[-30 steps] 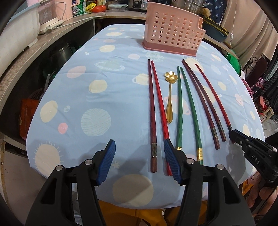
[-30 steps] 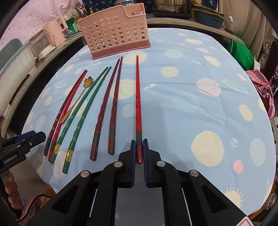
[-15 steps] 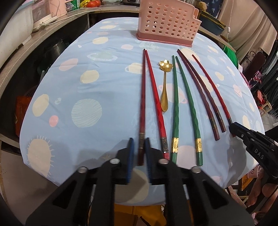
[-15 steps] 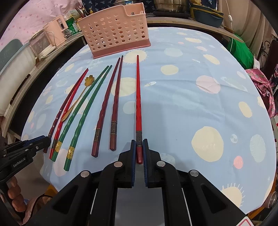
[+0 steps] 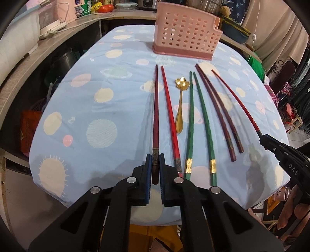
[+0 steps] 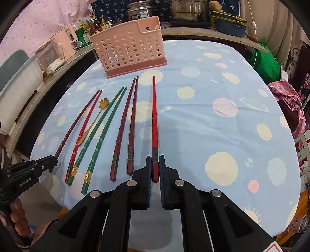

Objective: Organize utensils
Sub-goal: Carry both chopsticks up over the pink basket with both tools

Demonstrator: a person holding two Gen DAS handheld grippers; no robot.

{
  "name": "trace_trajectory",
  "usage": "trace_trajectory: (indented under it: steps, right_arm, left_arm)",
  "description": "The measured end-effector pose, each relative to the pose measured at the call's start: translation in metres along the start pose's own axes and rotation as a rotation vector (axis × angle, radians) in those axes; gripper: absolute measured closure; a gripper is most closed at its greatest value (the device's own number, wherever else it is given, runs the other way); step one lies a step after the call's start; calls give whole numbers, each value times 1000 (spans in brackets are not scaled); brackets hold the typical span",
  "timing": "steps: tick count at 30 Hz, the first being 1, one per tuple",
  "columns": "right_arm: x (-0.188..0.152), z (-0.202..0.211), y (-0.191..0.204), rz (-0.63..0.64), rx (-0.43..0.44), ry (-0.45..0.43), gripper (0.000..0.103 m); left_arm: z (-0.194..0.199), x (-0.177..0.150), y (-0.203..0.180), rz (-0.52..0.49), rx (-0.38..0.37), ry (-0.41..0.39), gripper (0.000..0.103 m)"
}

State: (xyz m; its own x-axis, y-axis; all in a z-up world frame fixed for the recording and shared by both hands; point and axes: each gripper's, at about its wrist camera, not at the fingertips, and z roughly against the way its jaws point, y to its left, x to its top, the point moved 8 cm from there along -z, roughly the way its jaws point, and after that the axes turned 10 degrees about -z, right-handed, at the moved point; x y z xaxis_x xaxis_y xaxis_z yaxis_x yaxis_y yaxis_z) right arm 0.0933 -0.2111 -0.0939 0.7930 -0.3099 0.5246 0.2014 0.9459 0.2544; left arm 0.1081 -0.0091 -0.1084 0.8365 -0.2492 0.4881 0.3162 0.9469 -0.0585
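Pickup step — left gripper (image 5: 154, 166) pinching dark red chopstick (image 5: 155, 116), right gripper (image 6: 154, 167) pinching bright red chopstick (image 6: 154, 124); next, carry both to pink basket (image 6: 129, 50).

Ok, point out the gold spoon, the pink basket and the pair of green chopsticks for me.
gold spoon (image 5: 179, 118): left wrist view, on the handle.
pink basket (image 6: 128, 52): right wrist view, on the perforated front wall.
green chopsticks (image 5: 203, 114): left wrist view, on the shaft of the right-hand stick.

Home kitchen, steel pots (image 6: 186, 9), cluttered counter (image 5: 81, 25)
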Motion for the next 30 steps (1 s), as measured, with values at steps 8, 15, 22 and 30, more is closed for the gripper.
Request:
trace_trajectory:
  steps: [8, 15, 22, 30]
  right_arm:
    - [46, 34, 7, -12, 39, -94, 96]
    - [89, 58, 15, -21, 70, -177, 96]
    - [134, 75, 17, -40, 99, -253, 96]
    - [174, 80, 19, -60, 115, -304, 96]
  left_arm:
    - [39, 38, 9, 17, 7, -98, 96]
    - [70, 88, 18, 34, 10, -191, 96]
    - [91, 144, 23, 17, 37, -289, 96]
    - [107, 197, 28, 21, 57, -373, 96]
